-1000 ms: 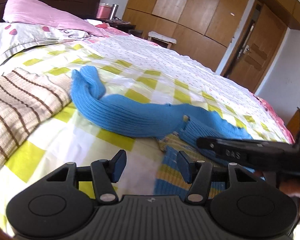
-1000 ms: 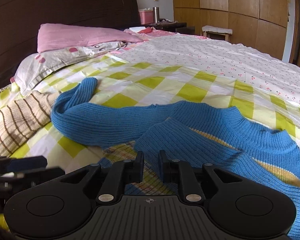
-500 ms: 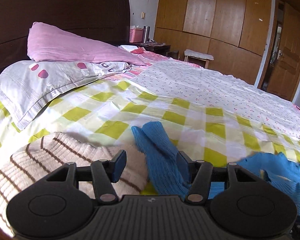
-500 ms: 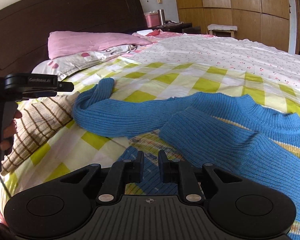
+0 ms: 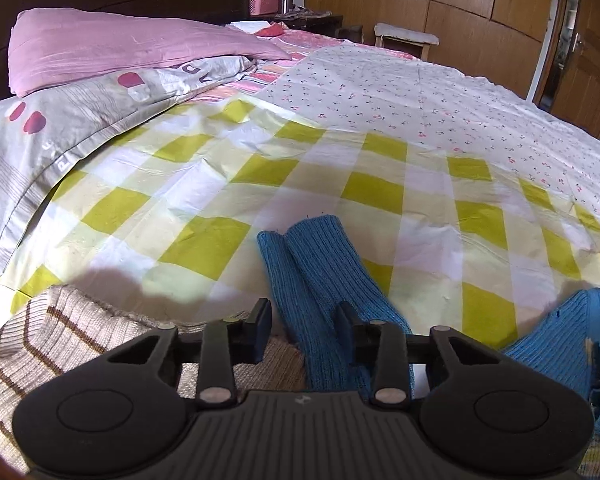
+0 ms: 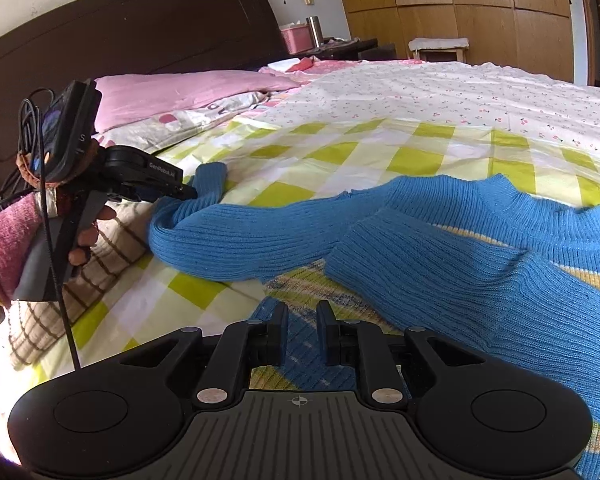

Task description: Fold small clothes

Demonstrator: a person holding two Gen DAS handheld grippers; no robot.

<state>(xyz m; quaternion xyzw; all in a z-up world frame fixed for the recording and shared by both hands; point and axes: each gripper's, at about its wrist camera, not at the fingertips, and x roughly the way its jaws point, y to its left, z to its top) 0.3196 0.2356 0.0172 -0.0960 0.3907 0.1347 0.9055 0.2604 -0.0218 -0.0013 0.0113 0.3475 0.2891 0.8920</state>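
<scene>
One blue sleeve (image 5: pixel 324 280) points toward headboard; left tool (image 5: pixel 303 330) closing around it.

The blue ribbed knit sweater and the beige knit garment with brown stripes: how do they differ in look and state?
The blue ribbed knit sweater is one plain colour; the beige knit garment with brown stripes is striped. The sweater lies spread across the checked sheet, one sleeve stretched out toward the closing left gripper; the striped garment lies bunched by the bed's edge. Both are knitted.

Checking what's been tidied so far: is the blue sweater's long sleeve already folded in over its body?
No: the blue sweater's sleeve lies stretched out sideways across the checked sheet, its cuff beside the left hand-held gripper.
</scene>
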